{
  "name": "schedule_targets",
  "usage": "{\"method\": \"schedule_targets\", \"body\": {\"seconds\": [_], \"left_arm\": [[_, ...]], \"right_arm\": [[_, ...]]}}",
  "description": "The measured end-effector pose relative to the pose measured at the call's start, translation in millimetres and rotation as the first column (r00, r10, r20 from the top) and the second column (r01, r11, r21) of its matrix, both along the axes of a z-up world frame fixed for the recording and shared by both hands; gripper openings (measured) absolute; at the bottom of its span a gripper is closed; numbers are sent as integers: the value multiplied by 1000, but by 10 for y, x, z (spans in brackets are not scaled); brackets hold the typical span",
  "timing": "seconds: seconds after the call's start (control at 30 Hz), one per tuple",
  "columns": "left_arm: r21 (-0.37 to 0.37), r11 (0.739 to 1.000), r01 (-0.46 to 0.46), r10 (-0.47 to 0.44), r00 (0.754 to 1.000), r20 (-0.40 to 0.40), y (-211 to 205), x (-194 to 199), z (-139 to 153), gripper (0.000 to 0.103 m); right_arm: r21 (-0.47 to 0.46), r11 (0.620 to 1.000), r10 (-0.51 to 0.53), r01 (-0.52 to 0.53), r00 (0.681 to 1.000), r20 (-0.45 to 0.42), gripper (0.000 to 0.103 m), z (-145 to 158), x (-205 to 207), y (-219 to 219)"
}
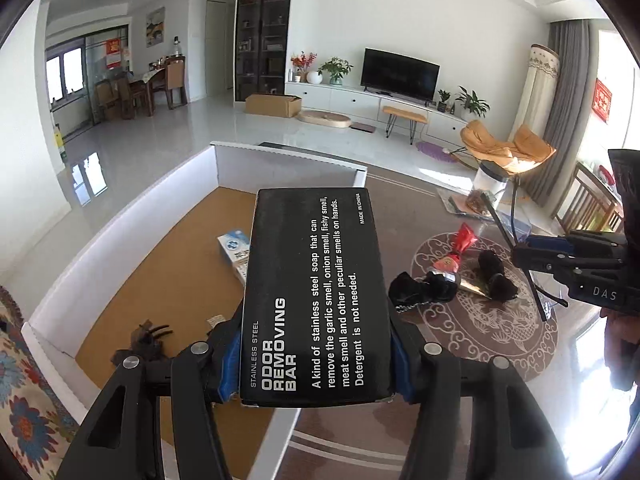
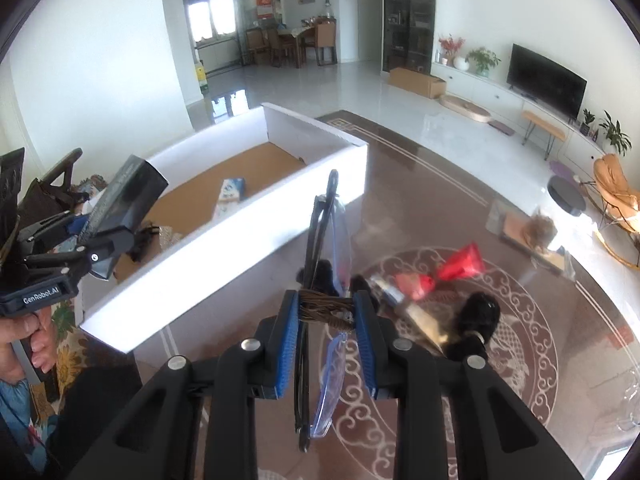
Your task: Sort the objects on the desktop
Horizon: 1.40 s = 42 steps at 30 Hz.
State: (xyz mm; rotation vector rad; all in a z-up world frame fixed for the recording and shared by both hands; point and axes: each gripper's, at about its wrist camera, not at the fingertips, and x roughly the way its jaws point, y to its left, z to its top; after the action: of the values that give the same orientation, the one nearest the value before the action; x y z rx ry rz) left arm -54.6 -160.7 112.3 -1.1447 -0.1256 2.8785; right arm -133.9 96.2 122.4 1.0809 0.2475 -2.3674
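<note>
My left gripper is shut on a black box printed "Odor Removing Bar", held above the near edge of the white cardboard tray; it also shows in the right wrist view. My right gripper is shut on folded glasses with clear blue-edged lenses, above the glass table right of the tray. In the tray lie a blue-white packet and a dark claw clip. On the table lie a red-wrapped item and black fluffy pieces.
A clear jar with a dark lid and flat packets stand at the table's far right. A floral cloth lies left of the tray. The living room with a TV lies beyond.
</note>
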Motion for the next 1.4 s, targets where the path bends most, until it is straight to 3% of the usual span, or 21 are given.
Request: {"method": "schedule_targets", "body": {"seconds": [0.1,0.2,0.37,0.5,0.57,0.63,0.7,0.77,0.87,0.93,1.07,1.1,1.17,1.23,1.4], "left_arm": [[-3,994,-106,106,993,55,-543,-129,-87,58],[-20,984,-176,177,978,113,-929,-216,-268,58],[-39,977,-210,213,954,208,-1246,-354,-597,58],[-34,973,-230,230,934,274,-1391,-441,-782,59],[-10,969,-247,239,922,306,-1456,-475,-852,59],[-7,965,-263,251,913,322,-1494,-490,-901,60],[-27,959,-282,275,906,322,-1497,-472,-906,65],[-45,950,-310,310,906,287,-1456,-388,-830,65],[19,953,-302,294,939,179,-1258,-153,-526,65],[71,969,-237,228,967,113,-941,-16,-293,66],[133,991,-16,14,1000,18,-18,313,-5,101],[142,988,55,-56,998,5,233,376,-6,103],[162,966,201,-209,977,33,751,445,-151,103],[162,946,279,-297,950,95,1216,447,-453,103],[69,953,296,-304,919,252,1993,317,-1279,103]], "right_arm": [[-57,995,83,-84,996,-21,29,153,-197,-731],[-79,983,164,-165,986,-12,29,115,-393,-1447],[-68,972,233,-227,966,114,29,-367,-753,-2434],[-18,975,220,-222,951,215,30,-818,-960,-2874],[-7,985,169,-173,951,260,35,-970,-1080,-2922],[-23,991,133,-132,956,262,54,-994,-1162,-2889],[-53,993,112,-102,965,236,66,-912,-1186,-2741],[-69,993,107,-94,973,205,67,-807,-1153,-2590],[-105,990,106,-92,986,130,68,-579,-937,-2221],[-141,987,89,-78,993,78,77,-456,-710,-1831],[-164,986,-50,43,998,-38,92,-401,-94,-765],[-154,984,-105,96,993,-51,93,-450,59,-471],[-118,970,-220,212,974,-57,93,-644,360,98],[-62,937,-348,345,936,-56,93,-928,691,685],[109,826,-557,554,831,-2,93,-1624,1319,1744]]}}
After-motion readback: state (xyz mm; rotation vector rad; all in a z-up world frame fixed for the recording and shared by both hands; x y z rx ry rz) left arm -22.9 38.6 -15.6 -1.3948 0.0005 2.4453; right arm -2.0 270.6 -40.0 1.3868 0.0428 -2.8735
